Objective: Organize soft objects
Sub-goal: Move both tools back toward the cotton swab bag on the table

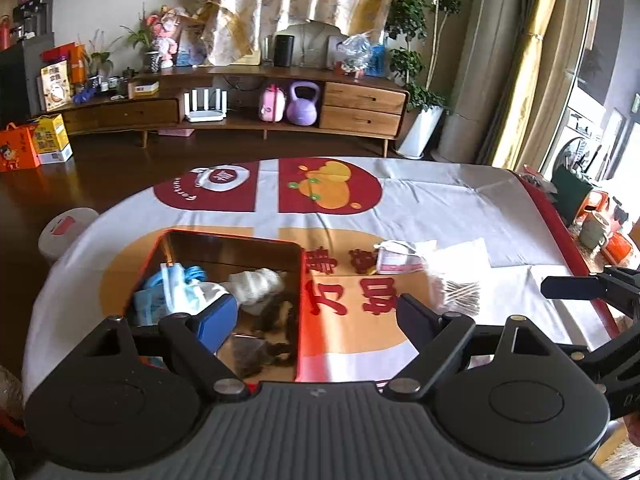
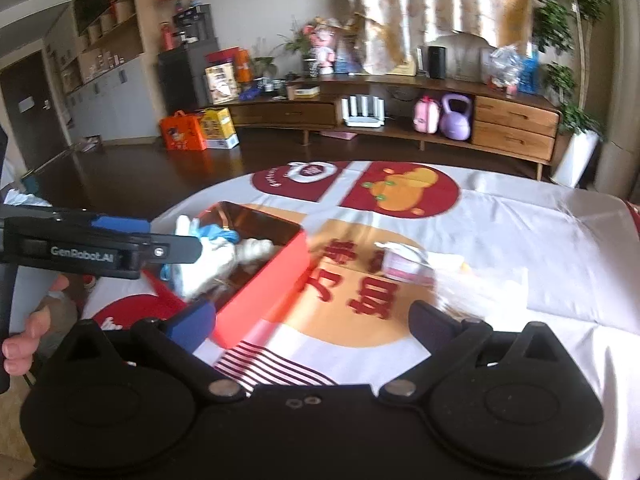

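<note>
A printed tablecloth (image 1: 440, 200) is spread out. Soft stuff (image 1: 256, 286) is piled in the red tin (image 1: 310, 320), near left. Both the left gripper (image 1: 316, 312) and right gripper (image 2: 312, 320) are held wide open, nothing gripped.

My left gripper (image 1: 316, 316) and right gripper (image 2: 312, 324) are black with ribbed bases, silver pivot screws, blue finger pads (image 1: 218, 320), white "GenRobot.AI" lettering, and my bare hand (image 2: 30, 332) shows.
</note>
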A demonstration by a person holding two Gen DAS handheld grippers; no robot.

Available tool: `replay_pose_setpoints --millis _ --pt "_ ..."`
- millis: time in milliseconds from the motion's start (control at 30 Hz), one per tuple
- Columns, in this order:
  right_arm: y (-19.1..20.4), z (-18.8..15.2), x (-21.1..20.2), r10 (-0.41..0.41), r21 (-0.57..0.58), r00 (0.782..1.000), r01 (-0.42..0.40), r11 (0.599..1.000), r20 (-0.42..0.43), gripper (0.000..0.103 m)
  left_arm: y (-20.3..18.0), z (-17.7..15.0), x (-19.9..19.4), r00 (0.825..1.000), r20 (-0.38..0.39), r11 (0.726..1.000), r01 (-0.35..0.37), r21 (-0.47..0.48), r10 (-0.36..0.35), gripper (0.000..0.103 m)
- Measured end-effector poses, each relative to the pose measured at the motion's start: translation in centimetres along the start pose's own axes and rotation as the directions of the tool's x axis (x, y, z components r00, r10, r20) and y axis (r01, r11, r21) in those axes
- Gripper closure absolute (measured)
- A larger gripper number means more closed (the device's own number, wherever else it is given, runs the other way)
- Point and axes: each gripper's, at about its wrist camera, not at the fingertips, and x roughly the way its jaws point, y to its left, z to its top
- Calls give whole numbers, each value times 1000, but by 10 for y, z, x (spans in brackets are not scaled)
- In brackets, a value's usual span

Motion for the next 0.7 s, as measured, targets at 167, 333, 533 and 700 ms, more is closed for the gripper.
replay_pose_setpoints --millis 167,333,533,700 --pt "-24 -10 -3 -33 15 999 33 999 -7 0 -21 3 16 1000 -18 999 18 27 -18 16" --pt "-38 -20 -1 -57 -21 998 57 998 -8 0 -42 5 38 998 -49 998 39 54 -37 16" --pt "-60 -28 7 -62 -17 998 62 998 -28 0 -61 10 69 993 -101 993 65 99 -55 16" --pt "-80 -33 17 -69 13 996 70 997 -48 0 -73 13 96 991 -130 990 59 128 -42 16"
